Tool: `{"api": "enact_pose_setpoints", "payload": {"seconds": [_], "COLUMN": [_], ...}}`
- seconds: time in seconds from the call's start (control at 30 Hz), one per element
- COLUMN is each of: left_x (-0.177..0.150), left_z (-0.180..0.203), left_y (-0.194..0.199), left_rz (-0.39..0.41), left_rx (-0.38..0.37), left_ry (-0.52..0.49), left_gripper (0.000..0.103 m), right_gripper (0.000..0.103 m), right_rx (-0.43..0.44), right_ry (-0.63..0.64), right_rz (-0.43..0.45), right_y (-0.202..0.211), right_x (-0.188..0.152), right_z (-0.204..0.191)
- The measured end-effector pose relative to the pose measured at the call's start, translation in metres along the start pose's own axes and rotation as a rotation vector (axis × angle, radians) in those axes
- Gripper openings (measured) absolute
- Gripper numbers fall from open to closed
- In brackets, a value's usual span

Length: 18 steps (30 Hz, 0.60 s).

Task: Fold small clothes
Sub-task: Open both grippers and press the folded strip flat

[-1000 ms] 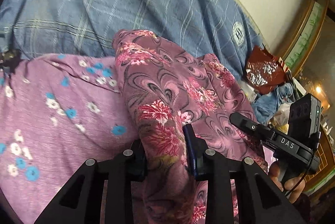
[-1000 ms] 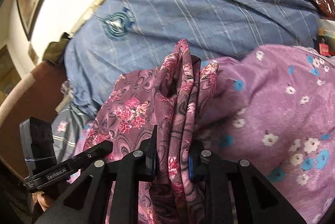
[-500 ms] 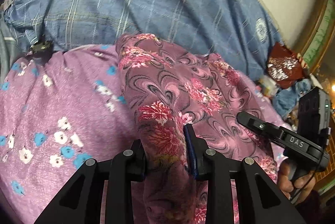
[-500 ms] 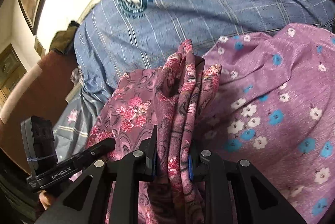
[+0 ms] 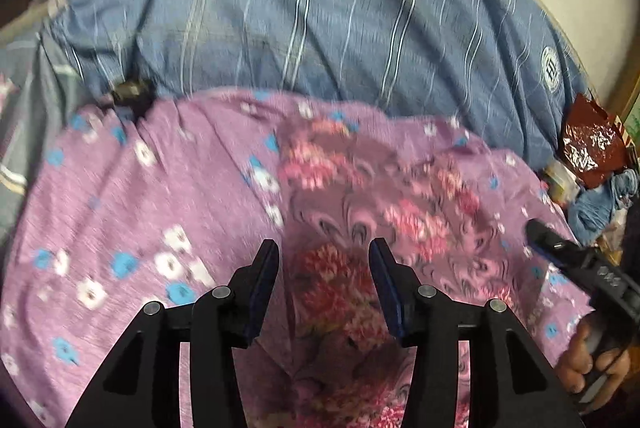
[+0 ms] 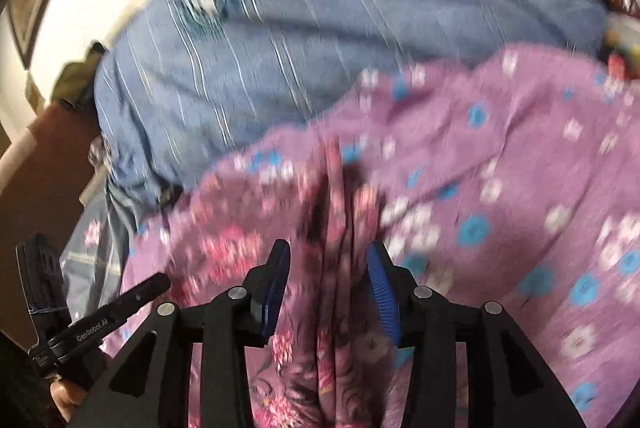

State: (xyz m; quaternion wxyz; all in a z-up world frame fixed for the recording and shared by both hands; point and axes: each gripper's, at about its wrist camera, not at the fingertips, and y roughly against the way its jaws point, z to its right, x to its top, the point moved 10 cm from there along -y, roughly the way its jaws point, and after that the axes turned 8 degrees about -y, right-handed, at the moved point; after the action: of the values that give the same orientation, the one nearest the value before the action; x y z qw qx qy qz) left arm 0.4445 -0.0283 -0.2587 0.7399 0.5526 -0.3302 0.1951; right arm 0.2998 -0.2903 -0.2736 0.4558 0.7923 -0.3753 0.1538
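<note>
- Between both sets of jaws at 6 o'clock, the paisley garment (image 5: 360, 228) lies on the lilac flowered cloth (image 5: 140, 208), blurred.
- Left gripper (image 5: 324, 256) and right gripper (image 6: 329, 260) stand wide, gripping nothing.
- Risk, as I judge it: bunched pleats could sag sideways unheld, spoiling the fold.
</note>
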Motion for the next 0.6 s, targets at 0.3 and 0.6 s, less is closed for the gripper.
{"api": "enact_pose_setpoints", "payload": {"seconds": [0.3,0.6], "left_x": [-0.039,-0.023], "left_z": [0.006,0.013], "left_y": [-0.039,-0.012], "left_rz": [-0.159,-0.059], "left_rx": [0.124,0.098], "left_ry": [-0.083,-0.053], "left_gripper": [0.063,0.068], "right_gripper": [0.022,0.029], "right_rx": [-0.038,-0.004], "right_ry": [0.099,0.123], "right_rz": [-0.315,-0.241], "right_y": [-0.057,-0.044], "right_x": [-0.060,-0.049], "right_z": [-0.012,-0.024]}}
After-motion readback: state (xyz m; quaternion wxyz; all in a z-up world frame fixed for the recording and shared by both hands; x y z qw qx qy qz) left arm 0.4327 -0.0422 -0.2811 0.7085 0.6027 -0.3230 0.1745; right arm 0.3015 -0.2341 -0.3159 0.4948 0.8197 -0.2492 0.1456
